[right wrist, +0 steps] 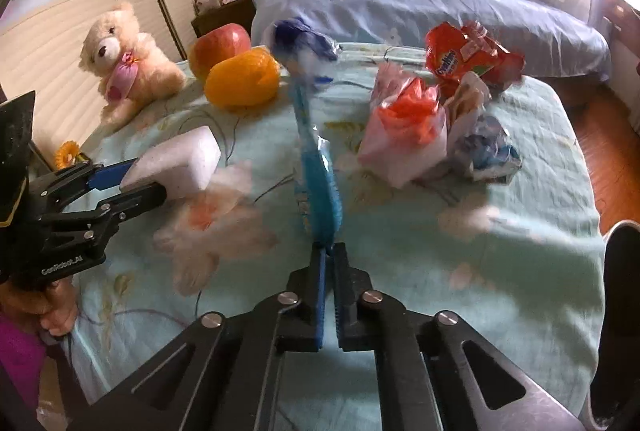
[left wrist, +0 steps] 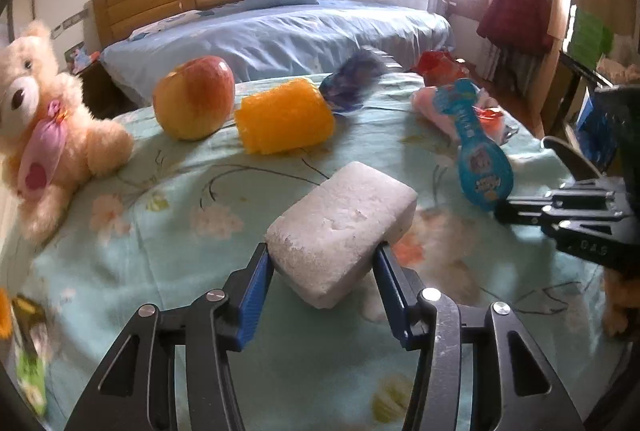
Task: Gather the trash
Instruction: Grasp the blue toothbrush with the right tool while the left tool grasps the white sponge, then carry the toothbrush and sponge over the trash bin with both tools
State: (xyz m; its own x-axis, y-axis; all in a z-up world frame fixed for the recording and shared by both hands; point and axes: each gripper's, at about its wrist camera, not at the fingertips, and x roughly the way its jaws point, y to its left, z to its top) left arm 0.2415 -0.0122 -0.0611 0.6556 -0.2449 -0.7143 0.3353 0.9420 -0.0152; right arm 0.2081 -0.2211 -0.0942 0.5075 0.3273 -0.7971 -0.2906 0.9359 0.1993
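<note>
A white foam block point(left wrist: 344, 227) sits tilted between the blue pads of my left gripper point(left wrist: 322, 257), which press on both its sides; the right wrist view shows the same grip, left gripper point(right wrist: 146, 179) on the block point(right wrist: 176, 159). My right gripper point(right wrist: 329, 249) is shut on the lower end of a long blue snack wrapper point(right wrist: 318, 167), which stands edge-on above the floral cloth point(right wrist: 440, 255). In the left wrist view the right gripper point(left wrist: 500, 209) pinches that wrapper point(left wrist: 480, 167) from the right.
On the cloth lie an apple point(left wrist: 194, 97), an orange netted roll point(left wrist: 284, 115), a dark blue crumpled wrapper point(left wrist: 352, 79), a red packet point(right wrist: 468, 55), a pink bag point(right wrist: 408, 127) and a blue-white wrapper point(right wrist: 488, 151). A teddy bear point(left wrist: 44, 111) sits at the left edge. A bed point(left wrist: 280, 27) stands behind.
</note>
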